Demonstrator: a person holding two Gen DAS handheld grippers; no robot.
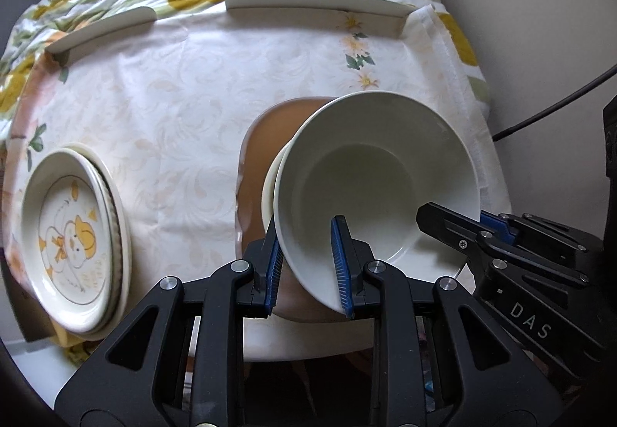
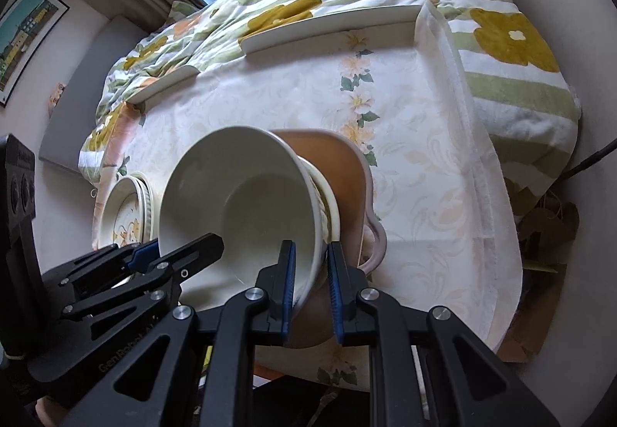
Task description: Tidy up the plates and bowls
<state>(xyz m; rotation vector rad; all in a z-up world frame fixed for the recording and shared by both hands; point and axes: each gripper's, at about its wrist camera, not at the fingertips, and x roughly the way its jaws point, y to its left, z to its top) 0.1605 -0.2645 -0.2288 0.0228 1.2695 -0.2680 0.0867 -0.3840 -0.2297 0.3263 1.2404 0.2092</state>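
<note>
Two grippers clamp white bowl (image 1: 370, 176) rim | nested in brown dish (image 1: 270, 130)

A pale floral tablecloth (image 1: 173, 111) (over a table) carries stacked plates (image 1: 73, 234) and a brown dish (image 1: 270, 126).

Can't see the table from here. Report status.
Left gripper and right gripper both clamped on white bowl rim. Bowl over brown dish. Plate stack clear, left.
</note>
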